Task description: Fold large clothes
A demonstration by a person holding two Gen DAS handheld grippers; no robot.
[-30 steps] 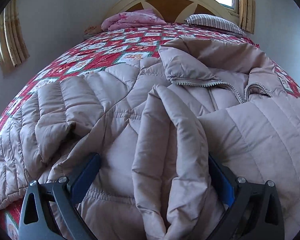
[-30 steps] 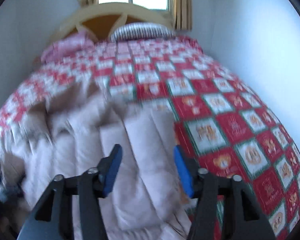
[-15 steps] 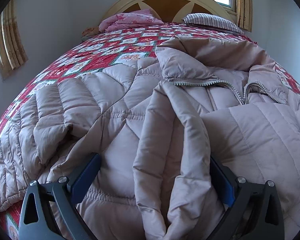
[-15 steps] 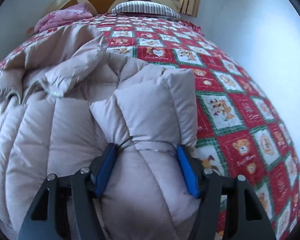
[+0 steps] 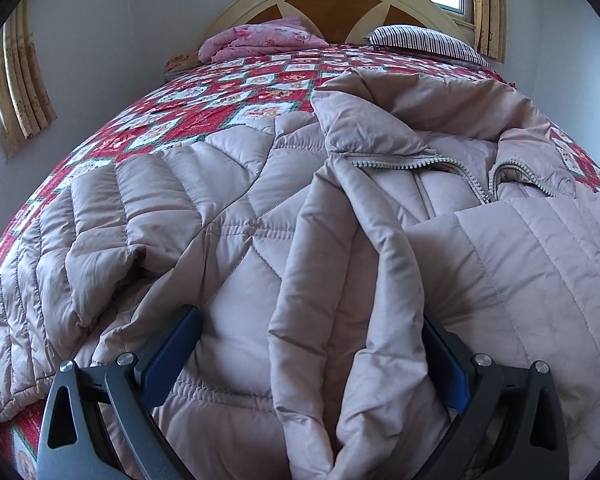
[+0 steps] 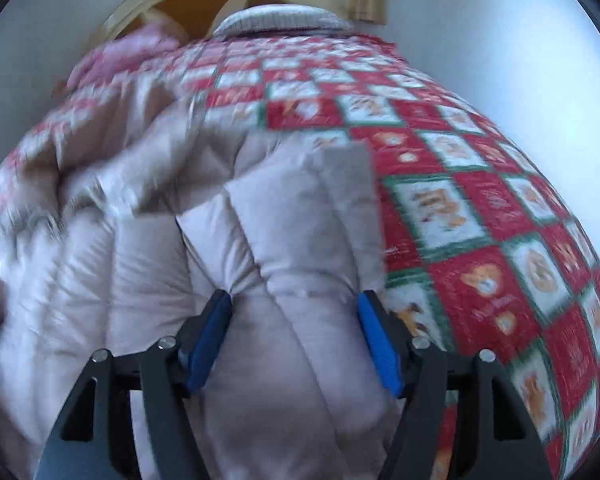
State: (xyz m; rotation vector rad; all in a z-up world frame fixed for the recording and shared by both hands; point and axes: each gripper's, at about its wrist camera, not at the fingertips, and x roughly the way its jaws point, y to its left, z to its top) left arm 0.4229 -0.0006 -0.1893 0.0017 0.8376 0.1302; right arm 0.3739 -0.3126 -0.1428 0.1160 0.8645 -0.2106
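Lying spread across a bed with a red, white and green patchwork quilt (image 5: pixel 220 100): a large pale pink-beige quilted puffer jacket (image 5: pixel 228 216), front up, zipper (image 5: pixel 472 180) partly undone toward 1 o'clock. Left hand-held gripper (image 5: pixel 312 356) at 6 o'clock, blue-padded fingers (image 5: pixel 168 356) spread wide, with a raised fold of jacket fabric between them; whether the pads press it cannot be told. Right hand-held gripper (image 6: pixel 296 340), in its own blurred view, at 6 o'clock, blue pads (image 6: pixel 210 340) against both sides of a puffy padded section of the jacket (image 6: pixel 300 240), pinching it. Bare quilt (image 6: pixel 480 220) from 1 to 4 o'clock there. Cream and wood arched headboard (image 5: pixel 332 4) at 12 o'clock, with a pink folded blanket (image 5: pixel 260 40) and a striped pillow (image 5: pixel 420 42) just below it.
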